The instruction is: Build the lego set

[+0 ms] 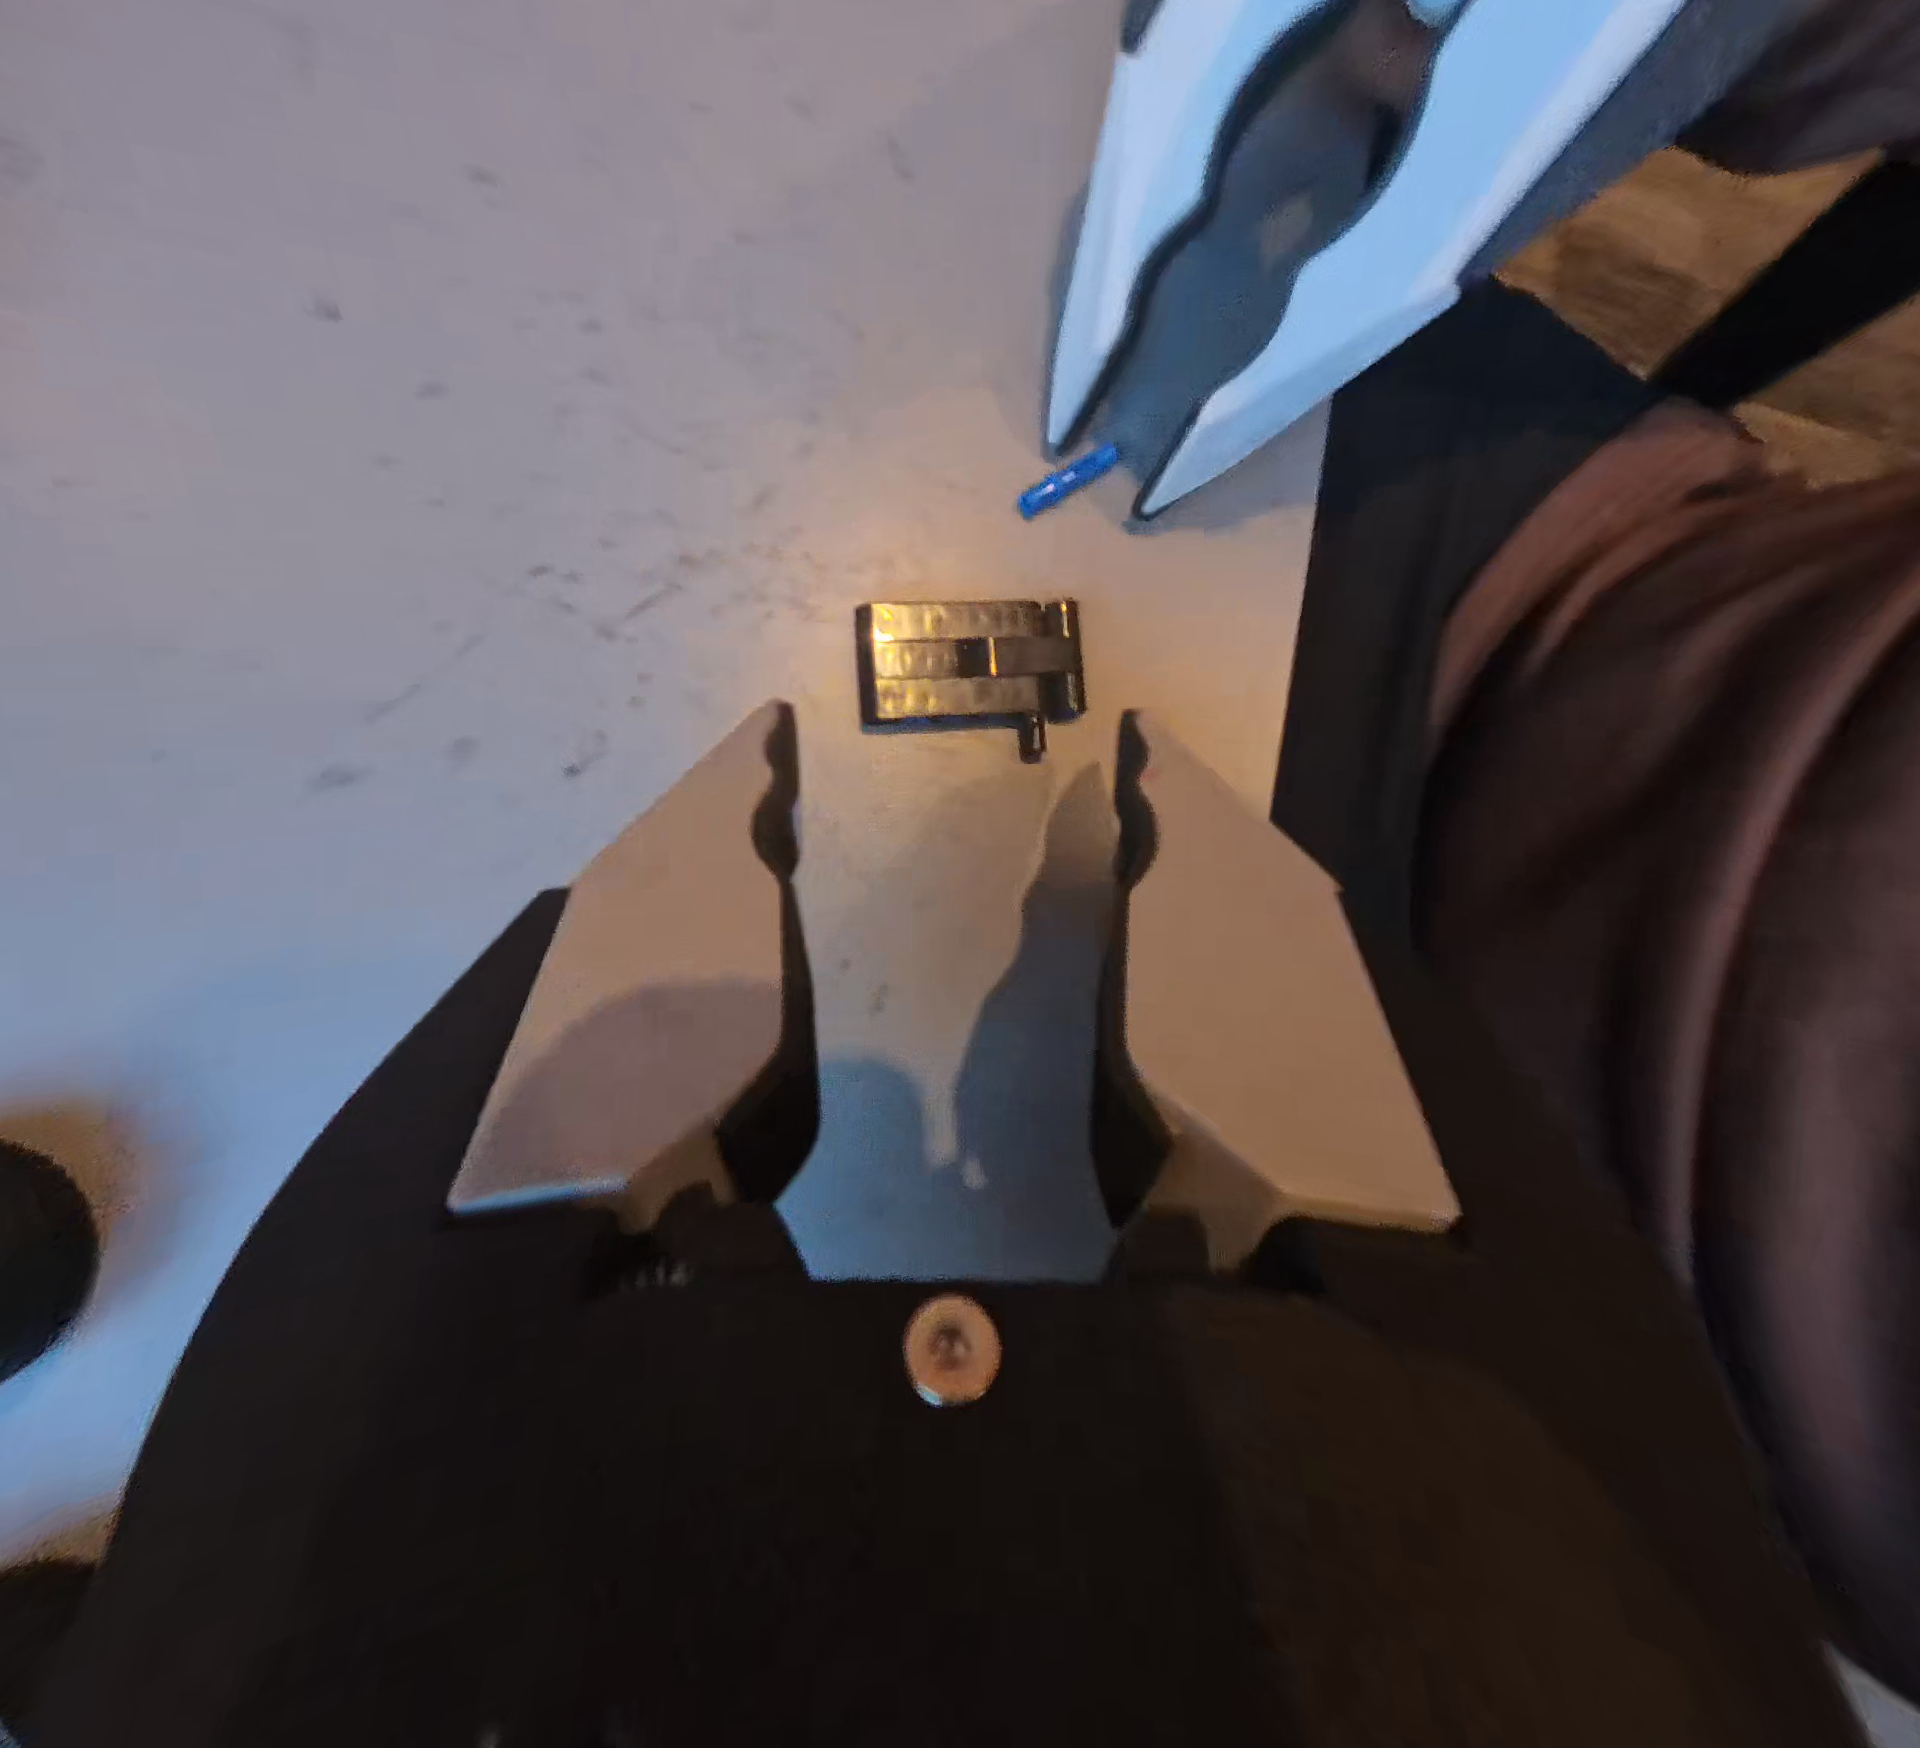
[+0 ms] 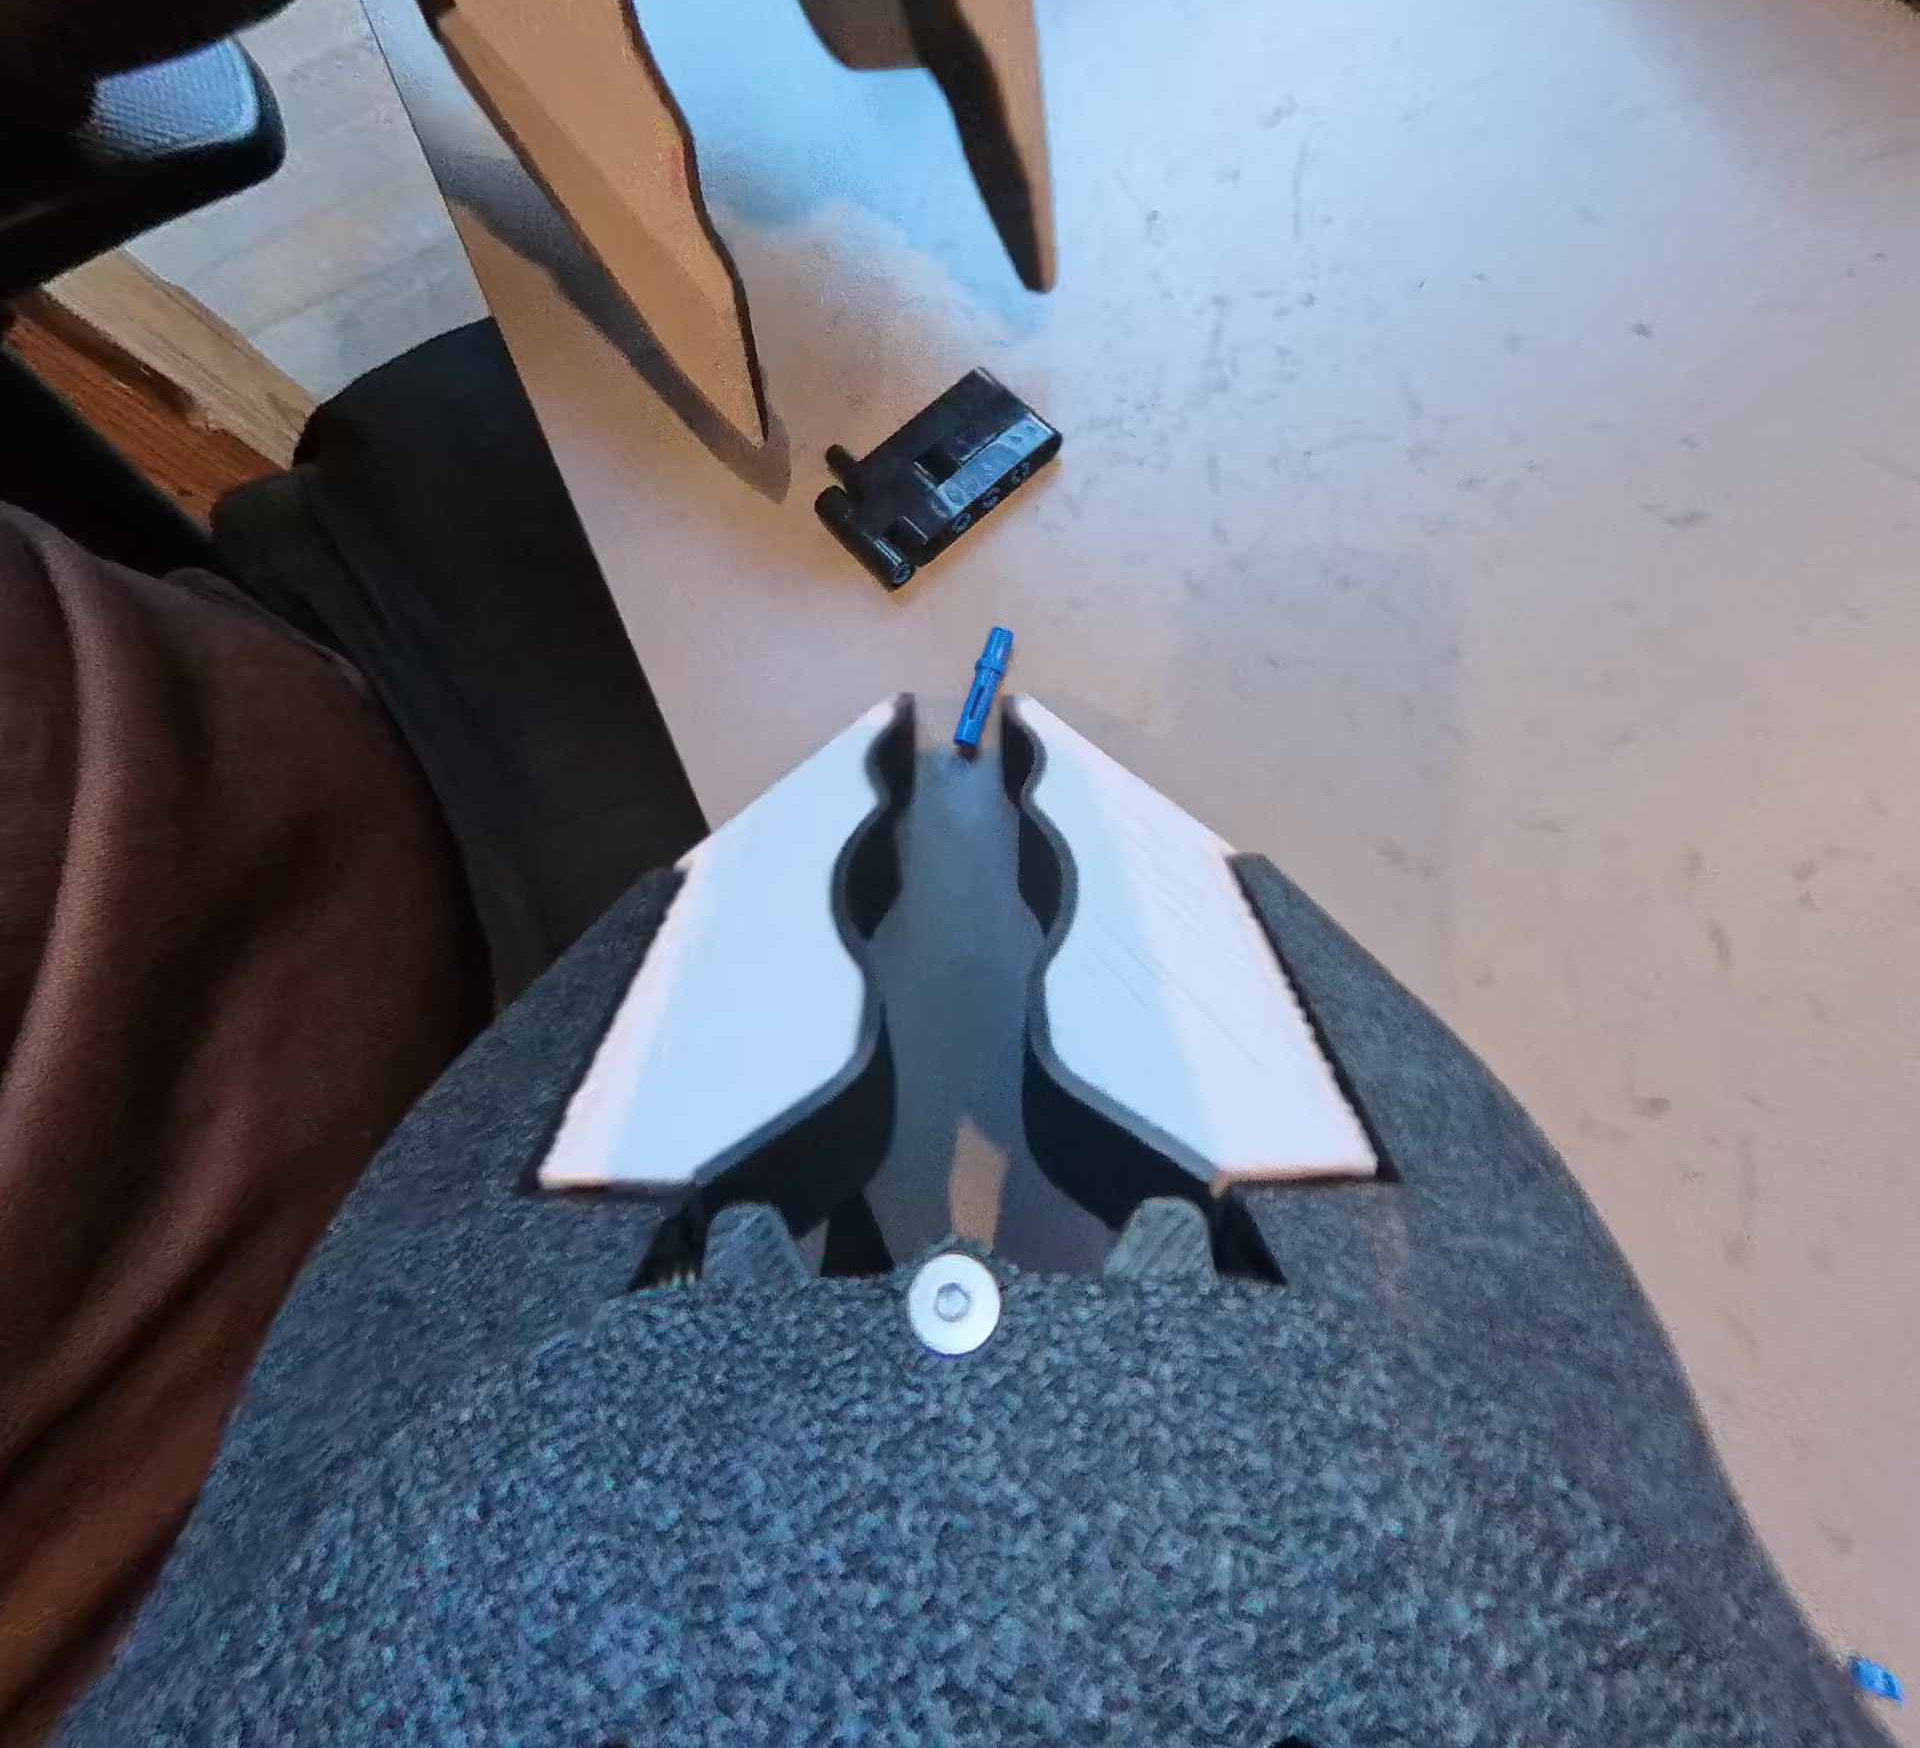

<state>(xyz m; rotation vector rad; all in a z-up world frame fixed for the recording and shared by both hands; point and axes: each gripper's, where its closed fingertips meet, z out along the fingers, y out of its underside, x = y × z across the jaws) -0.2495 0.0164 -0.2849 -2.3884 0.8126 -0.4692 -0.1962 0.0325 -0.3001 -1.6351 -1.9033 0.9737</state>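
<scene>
A small black lego assembly point(image 1: 966, 664) with a pin sticking out lies on the pale table, just beyond the tips of my left gripper point(image 1: 956, 732), which is open and empty. It also shows in the right wrist view point(image 2: 940, 477). A blue lego pin point(image 2: 982, 685) lies on the table with its near end between the tips of my right gripper point(image 2: 958, 711), whose jaws stand narrowly apart and do not clamp it. In the left wrist view the pin point(image 1: 1070, 477) lies at the right gripper's point(image 1: 1107, 472) tips. The left gripper point(image 2: 899, 363) hangs over the assembly.
The table edge point(image 1: 1299, 659) runs close to the right of the assembly, with a black chair point(image 2: 468, 555) and a person's brown clothing point(image 1: 1662, 867) beyond it. A black round object point(image 1: 31, 1251) sits at the left. A small blue piece point(image 2: 1875, 1677) lies at the lower right. The small blue piece point(image 2: 1875, 1677) is about 20 cm from my right fingertips.
</scene>
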